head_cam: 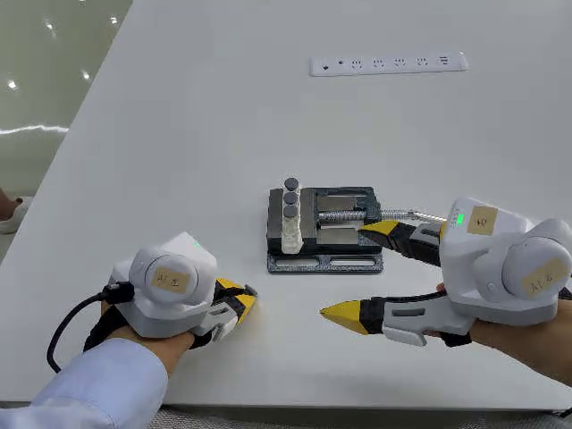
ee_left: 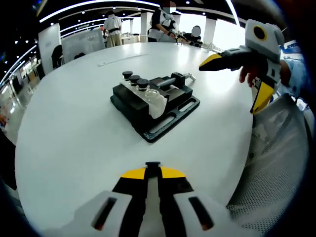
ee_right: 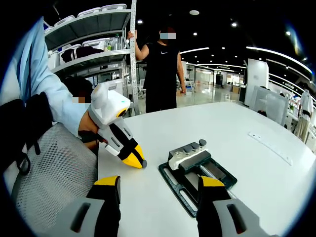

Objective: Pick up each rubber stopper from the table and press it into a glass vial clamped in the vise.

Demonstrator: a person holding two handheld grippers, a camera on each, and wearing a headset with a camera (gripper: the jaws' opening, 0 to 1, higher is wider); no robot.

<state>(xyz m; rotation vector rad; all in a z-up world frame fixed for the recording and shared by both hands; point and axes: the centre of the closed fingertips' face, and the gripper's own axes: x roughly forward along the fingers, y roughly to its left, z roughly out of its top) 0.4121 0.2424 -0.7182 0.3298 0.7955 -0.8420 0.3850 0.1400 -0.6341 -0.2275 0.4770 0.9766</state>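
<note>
Pinching stopper (ee_right: 143, 163), per right gripper view: left claw (head_cam: 247, 298) | right claw (head_cam: 343, 270) wide, empty

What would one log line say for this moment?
left gripper: shut on stopper, near table | right gripper: open, beside vise | vials: three stoppered

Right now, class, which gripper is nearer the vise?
Right. The right gripper is open just beside the vise, at its screw end; the left gripper is shut, farther off to its left.

Three glass vials (head_cam: 291, 229) in one vise (head_cam: 338, 236) — three rubber stoppers (head_cam: 291, 184), one per vial — and one power strip (head_cam: 389, 63).
</note>
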